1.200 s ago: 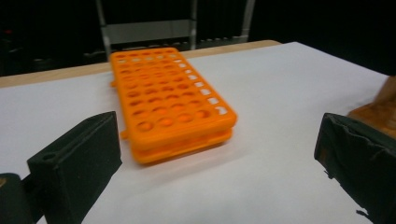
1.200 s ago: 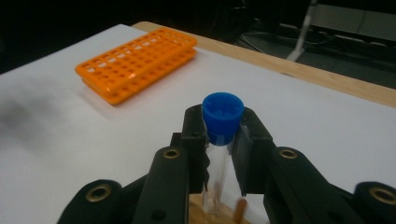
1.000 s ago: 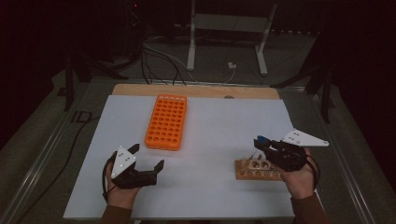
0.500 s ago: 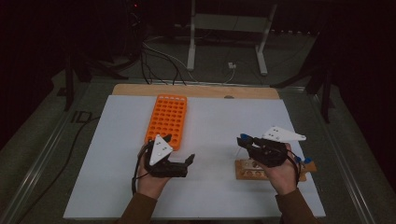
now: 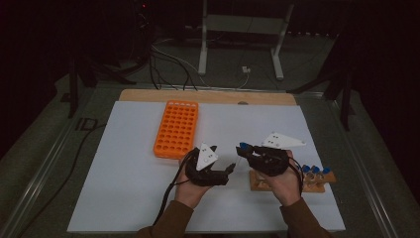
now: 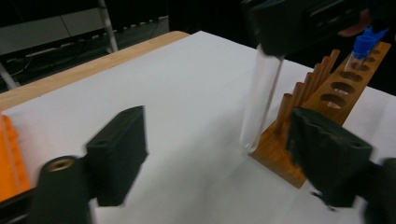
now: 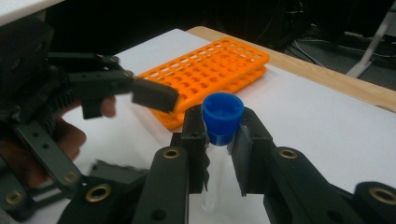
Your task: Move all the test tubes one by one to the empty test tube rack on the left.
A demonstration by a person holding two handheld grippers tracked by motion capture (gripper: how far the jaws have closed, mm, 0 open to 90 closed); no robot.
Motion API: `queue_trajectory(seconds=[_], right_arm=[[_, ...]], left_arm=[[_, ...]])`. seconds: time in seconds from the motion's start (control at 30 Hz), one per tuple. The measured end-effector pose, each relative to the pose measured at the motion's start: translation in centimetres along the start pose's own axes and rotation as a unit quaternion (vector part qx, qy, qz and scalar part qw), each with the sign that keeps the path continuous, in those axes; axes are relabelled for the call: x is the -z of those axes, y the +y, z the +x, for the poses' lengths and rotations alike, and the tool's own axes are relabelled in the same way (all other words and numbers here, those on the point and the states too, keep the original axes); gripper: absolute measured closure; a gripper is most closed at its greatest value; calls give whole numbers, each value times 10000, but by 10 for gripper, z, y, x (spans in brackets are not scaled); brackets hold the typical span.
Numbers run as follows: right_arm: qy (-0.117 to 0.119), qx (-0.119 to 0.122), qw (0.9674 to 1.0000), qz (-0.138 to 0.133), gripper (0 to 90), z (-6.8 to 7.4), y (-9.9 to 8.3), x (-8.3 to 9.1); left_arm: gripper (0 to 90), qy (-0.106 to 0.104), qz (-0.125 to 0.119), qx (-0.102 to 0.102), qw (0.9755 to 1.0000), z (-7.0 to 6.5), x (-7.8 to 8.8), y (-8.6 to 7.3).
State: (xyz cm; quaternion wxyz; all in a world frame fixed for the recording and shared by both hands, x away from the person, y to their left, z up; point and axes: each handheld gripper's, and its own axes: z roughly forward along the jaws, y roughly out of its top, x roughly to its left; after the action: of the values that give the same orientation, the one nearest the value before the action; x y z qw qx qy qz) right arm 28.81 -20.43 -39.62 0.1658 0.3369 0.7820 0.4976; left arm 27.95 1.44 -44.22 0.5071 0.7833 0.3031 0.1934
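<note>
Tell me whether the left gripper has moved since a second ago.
Yes. The left gripper has slid rightward, from left of the orange rack to beside the right gripper and its tube; its jaws have been closing, nothing pressed between them.

Counter (image 5: 148, 198), covered by a white sheet, with a bare wooden strip (image 5: 208, 95) along its far edge; orange tube rack (image 5: 177, 128), empty, lying on the sheet left of centre; wooden rack (image 5: 317, 184) at the near right, bearing blue-capped tubes (image 5: 314, 171); white metal stand (image 5: 241, 29) on the floor beyond the counter; loose cables (image 5: 168, 59) trailing beside it.
</note>
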Motion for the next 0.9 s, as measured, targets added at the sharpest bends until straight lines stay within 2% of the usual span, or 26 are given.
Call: queue_trajectory(seconds=[0.03,0.1,0.13,0.2,0.43,0.53,0.73,0.9], right_arm=[[0,0,10000,0,767,0,0,0],[41,24,10000,15,767,3,0,-4],[55,10,10000,27,766,4,0,-5],[79,21,10000,30,767,5,0,-7],[136,4,9999,49,766,8,0,-12],[152,-5,9999,45,767,9,0,-12],[196,-42,9998,53,767,9,-1,-14],[207,-40,9998,73,766,9,-1,-14]], left_arm=[[231,-35,0,18,10000,-1,-1,1],[337,-170,-40,16,9998,-4,-4,3],[371,-170,-40,16,9998,-4,-4,3],[443,-308,-50,-30,9995,-6,-5,4],[646,-419,-138,47,9990,-7,-6,6],[693,-439,-124,55,9989,-6,-6,6],[729,-463,-191,96,9987,-5,-6,6],[765,-499,-171,38,9986,-6,-6,5]])
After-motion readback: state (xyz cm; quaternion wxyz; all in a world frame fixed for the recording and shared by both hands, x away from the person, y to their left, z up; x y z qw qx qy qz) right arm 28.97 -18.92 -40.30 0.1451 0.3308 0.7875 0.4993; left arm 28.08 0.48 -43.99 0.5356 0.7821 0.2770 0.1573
